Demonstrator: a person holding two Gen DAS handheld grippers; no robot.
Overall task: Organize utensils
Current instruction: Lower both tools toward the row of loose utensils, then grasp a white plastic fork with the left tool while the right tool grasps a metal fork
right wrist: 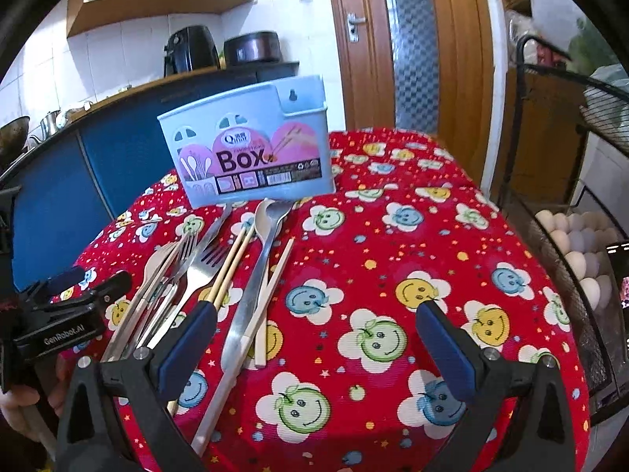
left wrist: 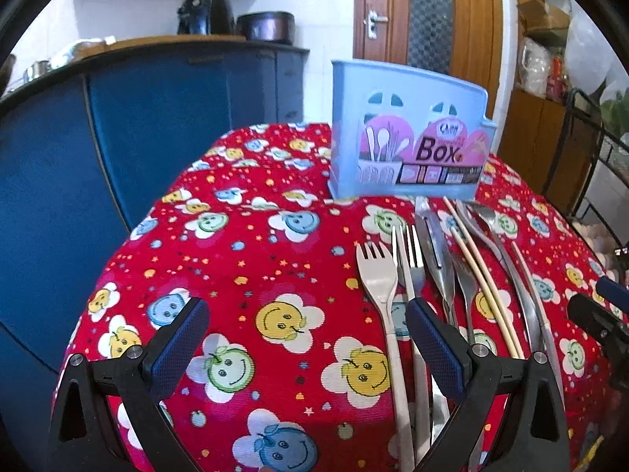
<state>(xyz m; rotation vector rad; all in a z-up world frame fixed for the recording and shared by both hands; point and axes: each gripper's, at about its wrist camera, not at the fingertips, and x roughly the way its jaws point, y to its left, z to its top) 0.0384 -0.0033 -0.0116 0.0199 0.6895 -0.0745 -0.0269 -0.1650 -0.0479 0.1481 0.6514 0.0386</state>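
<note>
A light blue utensil box [left wrist: 409, 137] labelled "Box" stands upright at the far side of the red table; it also shows in the right wrist view [right wrist: 251, 153]. In front of it lie forks [left wrist: 375, 275], a knife [left wrist: 430, 244], wooden chopsticks [left wrist: 477, 271] and a spoon [left wrist: 491, 228] in a loose row. My left gripper [left wrist: 306, 338] is open and empty just left of the forks. My right gripper [right wrist: 314, 338] is open and empty to the right of the utensils [right wrist: 220, 267], spoon [right wrist: 264, 220] and chopsticks [right wrist: 232, 271].
The red smiley-face tablecloth [left wrist: 251, 267] covers a small round table. A blue cabinet [left wrist: 157, 118] stands to the left. A black wire rack with eggs [right wrist: 578, 244] stands at the right. A wooden door [right wrist: 412, 39] is behind.
</note>
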